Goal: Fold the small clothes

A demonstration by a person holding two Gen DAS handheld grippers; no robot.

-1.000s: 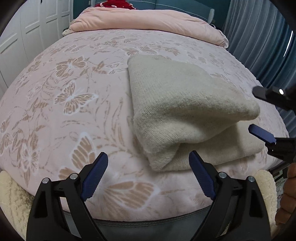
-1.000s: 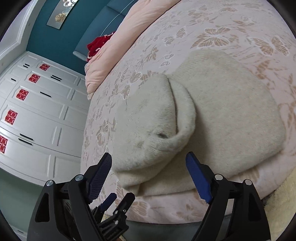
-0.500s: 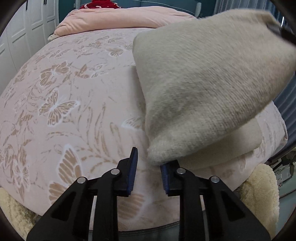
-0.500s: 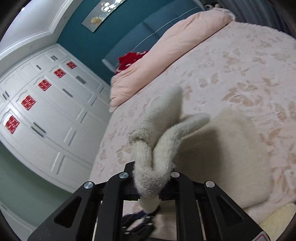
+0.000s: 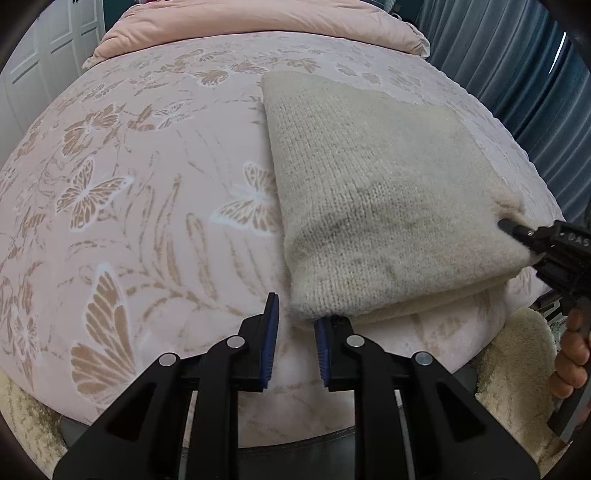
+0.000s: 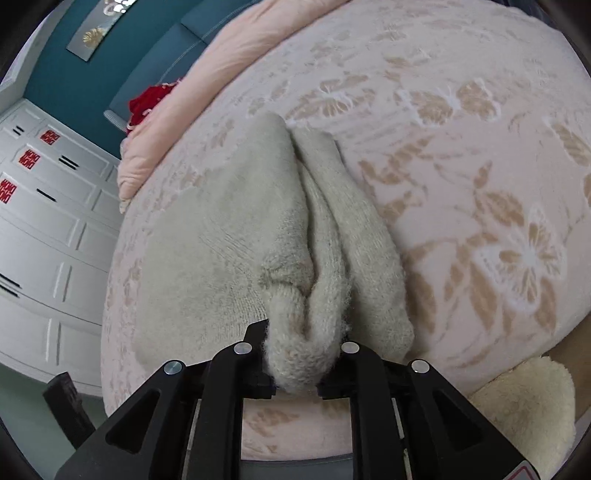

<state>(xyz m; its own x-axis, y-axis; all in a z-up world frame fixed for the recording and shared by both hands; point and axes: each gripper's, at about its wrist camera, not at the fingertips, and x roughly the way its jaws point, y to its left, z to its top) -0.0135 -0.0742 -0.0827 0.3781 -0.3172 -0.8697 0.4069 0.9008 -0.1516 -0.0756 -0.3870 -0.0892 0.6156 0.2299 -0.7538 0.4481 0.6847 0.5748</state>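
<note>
A cream knitted sweater (image 5: 388,192) lies folded in layers on the pink butterfly bedspread (image 5: 147,184). My left gripper (image 5: 295,332) sits at its near left corner. Its jaws are closing to a narrow gap, where only bedspread shows, and the corner lies just past the right fingertip. In the right wrist view, my right gripper (image 6: 301,354) pinches a bunched fold of the sweater (image 6: 221,258); its jaws are easing open with the knit still pressed between them. The left wrist view shows the right gripper (image 5: 513,227) holding the sweater's right corner low over the bed.
A rolled pink duvet (image 5: 258,18) lies across the far end of the bed, with a red item (image 6: 147,103) behind it. White wardrobe doors (image 6: 48,221) stand to the left and blue curtains (image 5: 517,74) to the right. A fluffy cream rug (image 5: 517,369) lies below the bed's near edge.
Both pairs of jaws went from wide apart to narrow. The right gripper took hold of the sweater's corner, lifted it, then brought it back down. The left gripper moved in to the near corner.
</note>
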